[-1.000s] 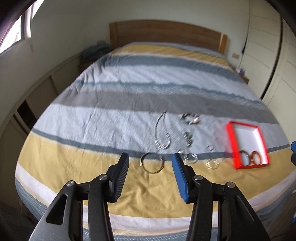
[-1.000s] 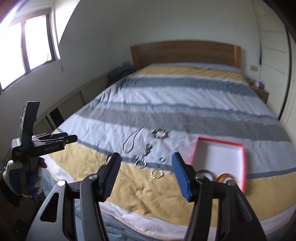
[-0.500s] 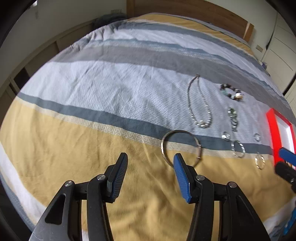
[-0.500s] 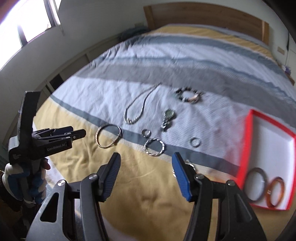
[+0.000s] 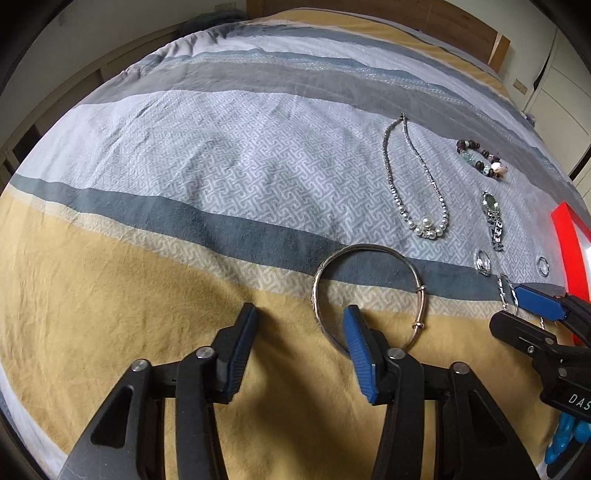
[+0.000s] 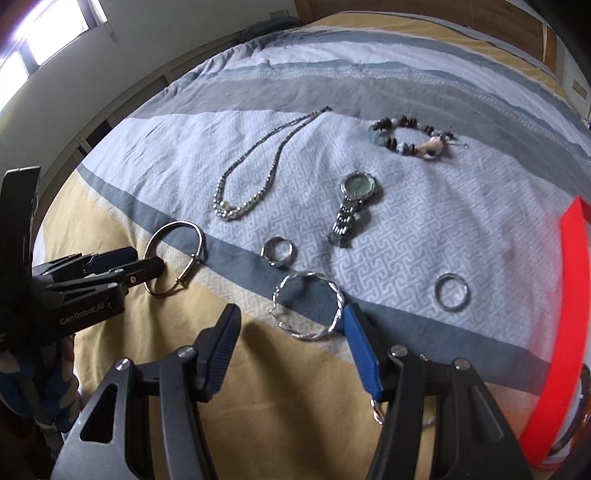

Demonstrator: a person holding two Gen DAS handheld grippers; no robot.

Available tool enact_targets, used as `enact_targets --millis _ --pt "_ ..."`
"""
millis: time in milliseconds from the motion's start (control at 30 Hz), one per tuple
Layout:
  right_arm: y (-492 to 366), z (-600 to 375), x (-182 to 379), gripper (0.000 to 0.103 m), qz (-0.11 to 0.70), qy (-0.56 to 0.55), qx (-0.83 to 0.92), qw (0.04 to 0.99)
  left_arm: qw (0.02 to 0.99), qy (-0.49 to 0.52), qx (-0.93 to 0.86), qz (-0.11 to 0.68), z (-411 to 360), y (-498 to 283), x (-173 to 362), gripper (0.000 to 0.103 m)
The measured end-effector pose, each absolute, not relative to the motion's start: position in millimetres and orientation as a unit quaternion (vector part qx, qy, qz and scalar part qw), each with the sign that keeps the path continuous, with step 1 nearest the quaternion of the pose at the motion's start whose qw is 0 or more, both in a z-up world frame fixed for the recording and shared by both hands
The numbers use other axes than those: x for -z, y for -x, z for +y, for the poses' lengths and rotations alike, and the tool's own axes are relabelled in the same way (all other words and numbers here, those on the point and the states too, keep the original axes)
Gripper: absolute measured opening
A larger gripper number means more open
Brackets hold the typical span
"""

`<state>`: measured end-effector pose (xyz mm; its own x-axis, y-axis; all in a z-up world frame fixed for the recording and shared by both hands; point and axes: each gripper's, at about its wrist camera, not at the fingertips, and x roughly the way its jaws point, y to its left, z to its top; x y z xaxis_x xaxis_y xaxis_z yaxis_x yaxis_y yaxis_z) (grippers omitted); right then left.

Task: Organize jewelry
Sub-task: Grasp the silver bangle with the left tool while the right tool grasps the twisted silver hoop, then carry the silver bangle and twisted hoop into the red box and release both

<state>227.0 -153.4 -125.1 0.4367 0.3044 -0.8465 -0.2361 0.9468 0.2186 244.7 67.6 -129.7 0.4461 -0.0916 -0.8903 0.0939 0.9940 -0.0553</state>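
Note:
Jewelry lies on a striped bedspread. My left gripper is open and low over the bed, its right finger at the near rim of a silver bangle; the bangle also shows in the right wrist view. My right gripper is open just before a twisted silver hoop. Beyond lie a pearl necklace, a watch, a beaded bracelet and two rings. The red box is at the right.
A wooden headboard stands at the far end. A low wooden shelf runs along the left wall under a window. White closet doors stand at the right. Another hoop earring is partly hidden under my right finger.
Both grippers have come down and forward toward the bed. The left one has closed in on the bangle, the right one on the twisted hoop. Both stay open.

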Motion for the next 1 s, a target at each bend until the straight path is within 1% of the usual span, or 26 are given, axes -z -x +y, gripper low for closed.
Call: enact_targets --millis 33,67,133,167,200,367,600,733,1000 --pt "-227.4 -152.9 126.0 0.055 0.505 -0.033 -0.159 0.848 0.851 -0.001 0.052 0.522 67.1 -245.2 130.0 0.036" --pt "-227.6 -151.9 126.8 0.054 0.504 -0.030 -0.158 0.849 0.852 -0.001 0.050 0.521 66.4 -245.5 130.0 0.033" --pt "-227.6 -149.5 127.4 0.044 0.501 -0.022 -0.156 0.851 0.853 0.000 0.048 0.519 64.3 -245.5 129.7 0.017" --pt "-227.7 -149.4 127.8 0.038 0.501 -0.022 -0.157 0.851 0.853 0.000 0.047 0.519 63.8 -245.7 129.7 0.013" --pt "-227.6 -150.5 127.5 0.038 0.501 -0.027 -0.158 0.851 0.853 0.000 0.046 0.520 62.2 -246.0 129.7 0.008" --pt "-218.5 -152.1 117.8 0.037 0.494 -0.031 -0.164 0.853 0.856 -0.008 0.042 0.516 58.7 -243.1 124.5 0.004" --pt "-194.5 -149.9 88.7 0.037 0.474 -0.038 -0.173 0.862 0.862 -0.019 0.036 0.506 62.2 -224.9 105.2 0.004" --pt "-177.9 -151.0 64.9 0.037 0.460 -0.041 -0.171 0.871 0.868 -0.023 0.035 0.495 63.5 -213.3 87.5 0.004" --pt "-133.6 -169.6 8.8 0.037 0.419 -0.047 -0.154 0.894 0.887 -0.026 0.051 0.458 53.3 -177.7 34.8 0.004"
